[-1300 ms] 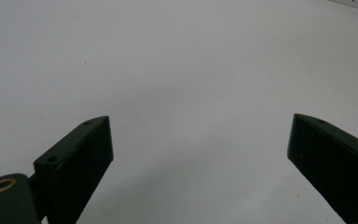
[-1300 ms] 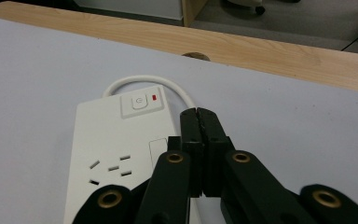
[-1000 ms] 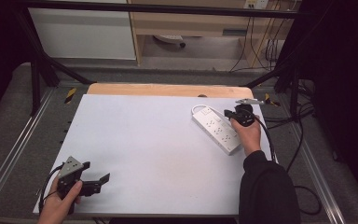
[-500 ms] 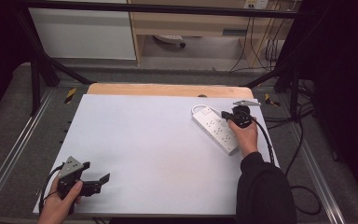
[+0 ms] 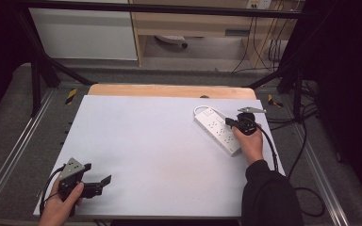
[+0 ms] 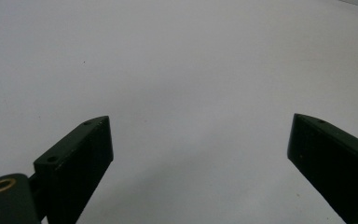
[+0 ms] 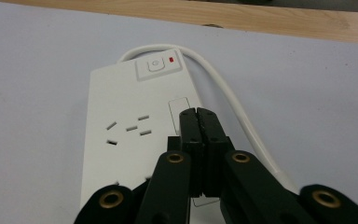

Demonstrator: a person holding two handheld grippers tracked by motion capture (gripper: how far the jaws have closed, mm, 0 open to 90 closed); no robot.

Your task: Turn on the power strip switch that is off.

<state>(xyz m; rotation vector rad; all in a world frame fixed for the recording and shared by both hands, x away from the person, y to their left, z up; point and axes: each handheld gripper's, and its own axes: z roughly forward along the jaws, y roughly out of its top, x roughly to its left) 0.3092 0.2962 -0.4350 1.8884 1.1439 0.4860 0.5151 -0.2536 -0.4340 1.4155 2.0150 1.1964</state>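
The left gripper [image 5: 104, 180] is resting low with jaws spread wide; the right gripper [image 7: 199, 113] is pointing forward, jaws pressed together.

Power strip [image 5: 218, 130] lies on table [image 5: 151, 146], far right part, set diagonally. I see its cable [image 7: 223, 91] looping round switch end, which points toward far edge. My right gripper [image 5: 234, 123] sits over strip's right side, tips above its top face. My left gripper [image 5: 96, 184] hangs at near left corner, well apart from strip.
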